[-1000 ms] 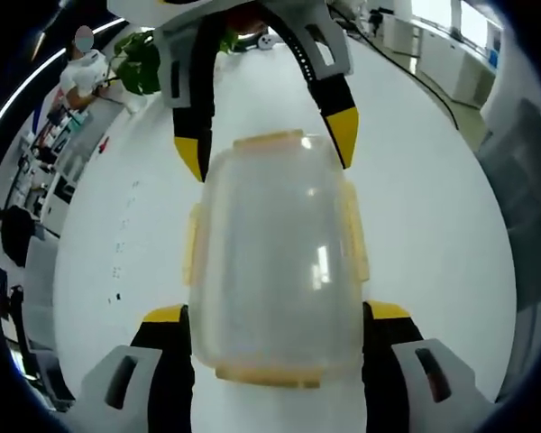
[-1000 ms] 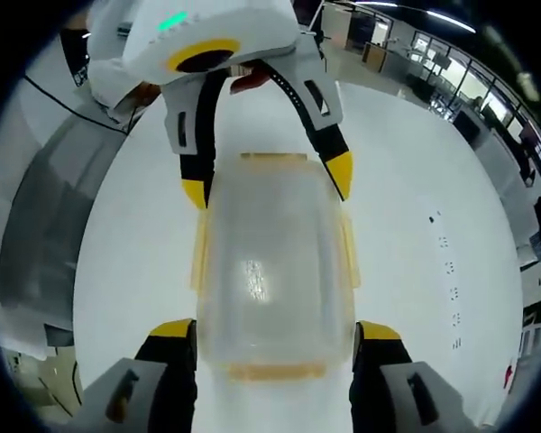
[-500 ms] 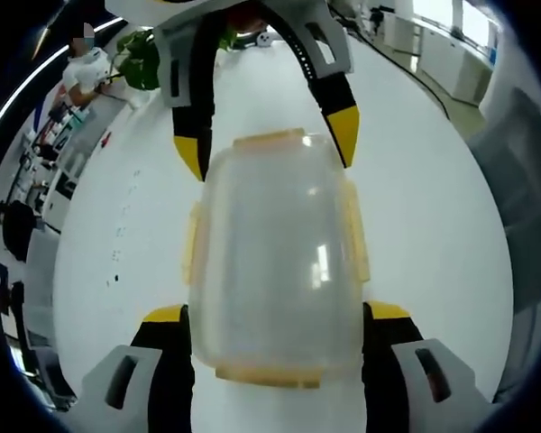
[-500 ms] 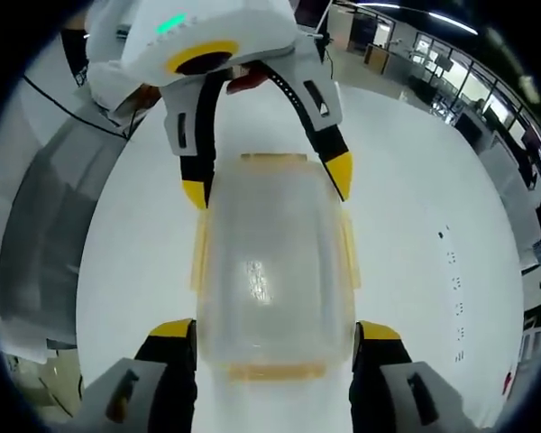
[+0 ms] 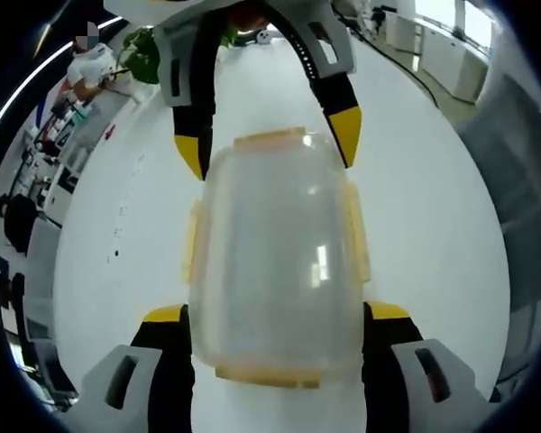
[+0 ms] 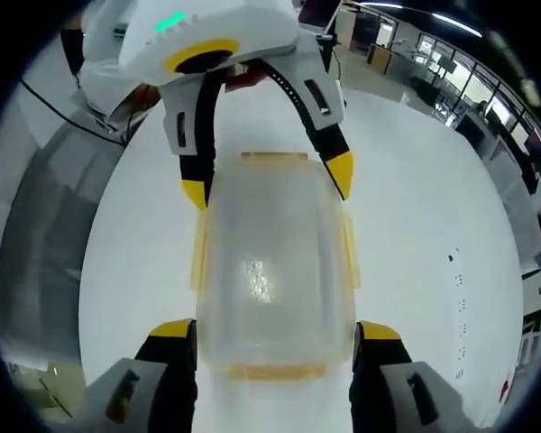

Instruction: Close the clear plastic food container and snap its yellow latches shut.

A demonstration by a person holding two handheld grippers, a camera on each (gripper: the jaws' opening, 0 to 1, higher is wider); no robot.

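— Clear plastic, yellow trim: box lying on the white surface, lid on top, right between the two yellow-tipped jaws of the left tool.
— Gripped?
— Jaws spread wide, one on each long side of the box, tips hard against its walls or just beside them; cannot tell whether pressing. Nothing lifted.
— And from the other side?
— Same box in the right gripper view, lying lengthwise between the jaws of the right tool, also spread wide and flanking the near end. Contact again unclear.
— The opposite tool?
— In the left gripper view, right tool reaching in from the top, its yellow tips straddling the far end of the box. In the right gripper view, left tool doing likewise at the far end.
— Latches?
— Yellow latches along the long sides and at both ends, lying close to the walls; snapped or not, cannot tell.
— Around it?
— Green plant at the far edge of the surface, office furniture beyond.
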